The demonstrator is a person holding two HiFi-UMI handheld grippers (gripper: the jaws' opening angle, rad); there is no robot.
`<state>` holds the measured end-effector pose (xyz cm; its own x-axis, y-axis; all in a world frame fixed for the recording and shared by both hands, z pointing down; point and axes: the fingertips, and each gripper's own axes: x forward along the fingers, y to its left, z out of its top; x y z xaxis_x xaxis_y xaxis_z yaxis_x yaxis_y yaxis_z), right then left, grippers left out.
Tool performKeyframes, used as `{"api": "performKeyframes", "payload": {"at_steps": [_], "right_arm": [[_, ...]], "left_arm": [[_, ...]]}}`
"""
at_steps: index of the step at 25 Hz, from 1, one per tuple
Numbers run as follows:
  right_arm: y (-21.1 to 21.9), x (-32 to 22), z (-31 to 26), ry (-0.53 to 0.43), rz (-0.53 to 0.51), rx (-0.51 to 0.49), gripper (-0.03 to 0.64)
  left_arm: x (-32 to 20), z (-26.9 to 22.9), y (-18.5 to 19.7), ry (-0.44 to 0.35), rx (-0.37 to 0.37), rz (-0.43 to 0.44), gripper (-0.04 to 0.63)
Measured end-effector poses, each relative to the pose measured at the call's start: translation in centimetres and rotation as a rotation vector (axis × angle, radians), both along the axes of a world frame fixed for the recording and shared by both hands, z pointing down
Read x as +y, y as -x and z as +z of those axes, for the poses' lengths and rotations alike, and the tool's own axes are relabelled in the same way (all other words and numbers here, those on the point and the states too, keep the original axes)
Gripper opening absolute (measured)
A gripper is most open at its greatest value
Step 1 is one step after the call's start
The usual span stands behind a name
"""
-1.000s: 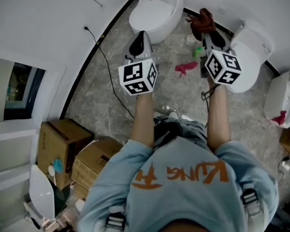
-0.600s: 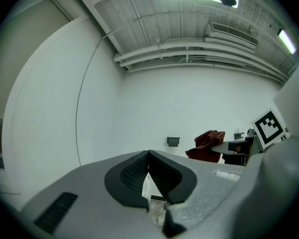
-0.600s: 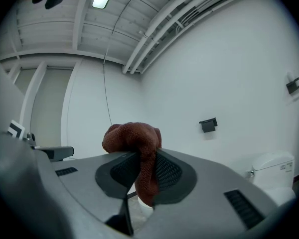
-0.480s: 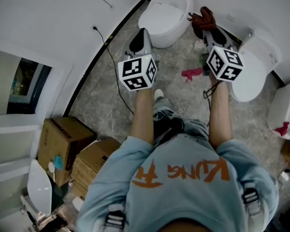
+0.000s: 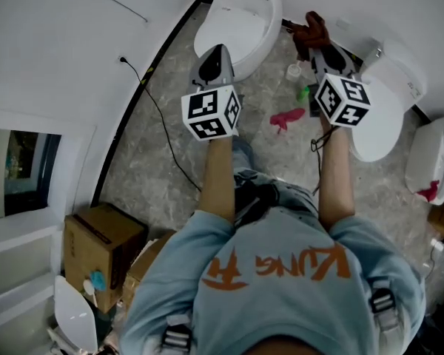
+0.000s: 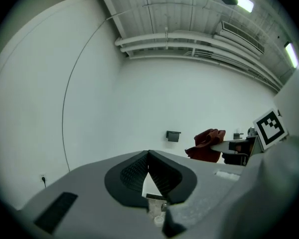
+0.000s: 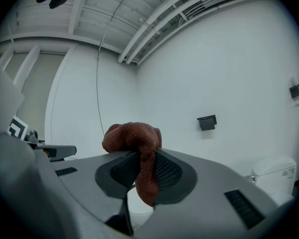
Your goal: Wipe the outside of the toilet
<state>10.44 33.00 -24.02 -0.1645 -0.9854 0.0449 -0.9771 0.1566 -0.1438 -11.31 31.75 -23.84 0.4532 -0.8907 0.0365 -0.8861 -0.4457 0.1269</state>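
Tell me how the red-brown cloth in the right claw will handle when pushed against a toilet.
Likely floppy: the cloth bunches over the right claw and a tail droops between its jaws. Probably light, since a pinch holds it. Its nubby weave looks grippy, so it may drag rather than slide.

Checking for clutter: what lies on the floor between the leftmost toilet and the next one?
Head view: a pink rag, a small green item and a small white object lie there.

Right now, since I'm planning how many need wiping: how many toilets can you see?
3 toilets: one at top centre, a second to its right, and a third at the right edge with a red cloth on it. Others may be out of frame.
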Motion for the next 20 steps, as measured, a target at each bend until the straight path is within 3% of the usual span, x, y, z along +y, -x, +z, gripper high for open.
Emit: {"api": "performKeyframes", "payload": {"at_steps": [6, 13, 20], "right_arm": [[4.0, -10.4, 1.7, -0.001, 0.001, 0.058, 0.072], [5.3, -22.0, 4.5, 0.073, 0.082, 0.053, 0.072], [2.0, -25.7, 10.5, 0.207, 0.189, 0.034, 0.072]], "left_arm": [[-10.9, 4.0, 2.9, 0.104, 0.005, 0.01, -0.006], [-23.3, 8.6, 5.3, 0.222, 0.036, 0.042, -0.006], [-28.4, 14.0, 0.7, 0.345, 0.006, 0.175, -0.006]]}}
